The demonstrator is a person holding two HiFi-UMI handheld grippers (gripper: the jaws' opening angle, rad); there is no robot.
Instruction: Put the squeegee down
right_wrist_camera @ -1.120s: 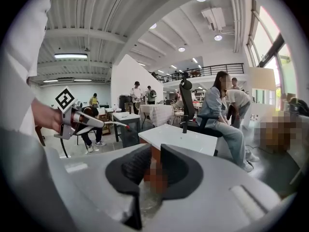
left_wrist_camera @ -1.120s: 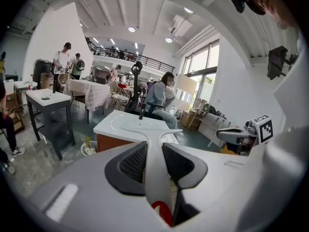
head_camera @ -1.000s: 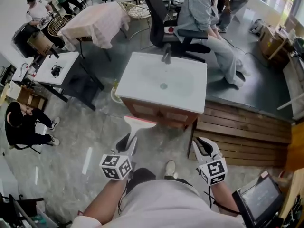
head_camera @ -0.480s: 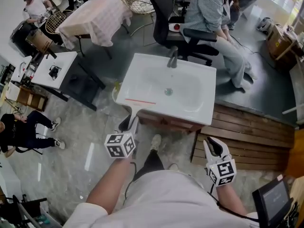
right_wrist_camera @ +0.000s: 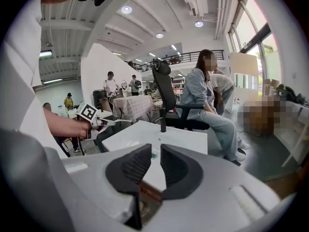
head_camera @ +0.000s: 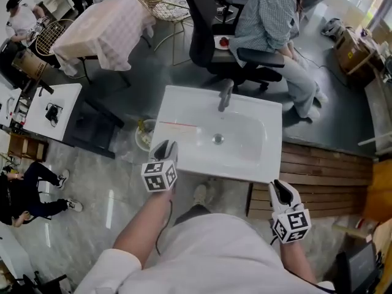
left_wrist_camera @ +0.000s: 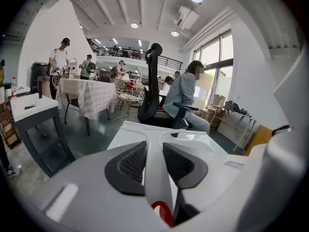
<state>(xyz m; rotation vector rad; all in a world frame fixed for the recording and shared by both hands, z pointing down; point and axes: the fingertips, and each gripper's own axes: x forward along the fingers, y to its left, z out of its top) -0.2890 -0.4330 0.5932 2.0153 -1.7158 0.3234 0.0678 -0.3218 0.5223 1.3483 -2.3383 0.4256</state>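
Observation:
The squeegee is white with a thin red-edged blade, and the blade lies over the left rim of the white sink. My left gripper is shut on its white handle, which runs up between the two dark pads. The left gripper and the squeegee also show from the right gripper view, at the sink's left side. My right gripper hovers at the sink's front right corner. In its own view the right gripper has a narrow gap between the pads, with nothing in it.
A dark faucet rises at the sink's back edge. Behind it a person sits on a black office chair. Wooden decking lies to the right, a bucket and a white table to the left.
Both grippers have moved forward to the sink. The squeegee blade went from in front of the cabinet up over the sink's left rim.

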